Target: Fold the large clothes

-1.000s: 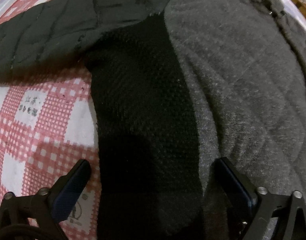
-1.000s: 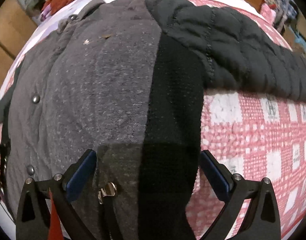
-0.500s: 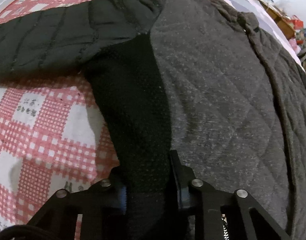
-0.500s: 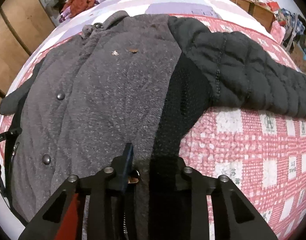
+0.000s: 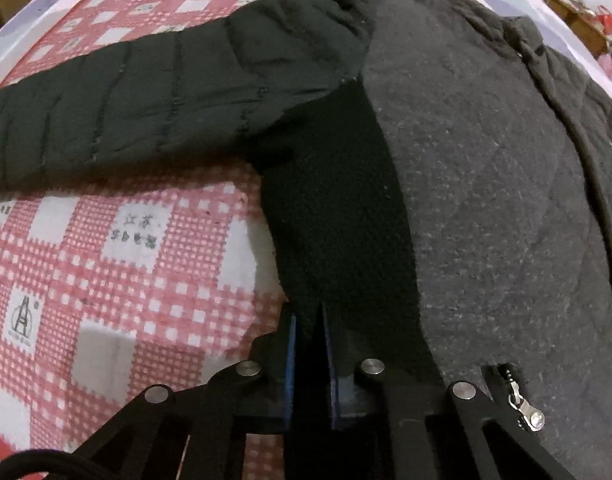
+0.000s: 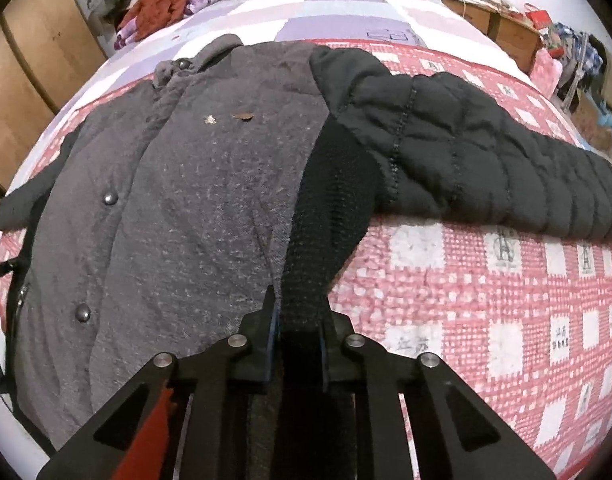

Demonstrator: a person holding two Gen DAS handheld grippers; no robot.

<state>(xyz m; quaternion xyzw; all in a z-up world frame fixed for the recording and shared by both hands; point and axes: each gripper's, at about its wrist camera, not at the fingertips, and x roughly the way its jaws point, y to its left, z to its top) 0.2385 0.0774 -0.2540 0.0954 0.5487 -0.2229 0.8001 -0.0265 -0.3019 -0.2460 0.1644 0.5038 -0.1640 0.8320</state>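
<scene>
- Left hand-held gripper [image 5: 309, 320]: jaws just closed, pinched on the black side panel [image 5: 337, 216] of the jacket [image 5: 485, 200].
- Right hand-held gripper [image 6: 297, 318]: jaws just closed too, clamped on the other black side panel [image 6: 325, 216], beside the grey front.
- Jacket spread flat on the bed [image 6: 465, 320], collar at the far end, black quilted sleeves [image 6: 485, 160] stretched out to left and right.
- Red-and-white checked cover under it; lilac sheet farther off.
- Heap of clothes [image 6: 166, 4] at the far left by the headboard; wooden wardrobe [image 6: 34, 52] to the left.
</scene>
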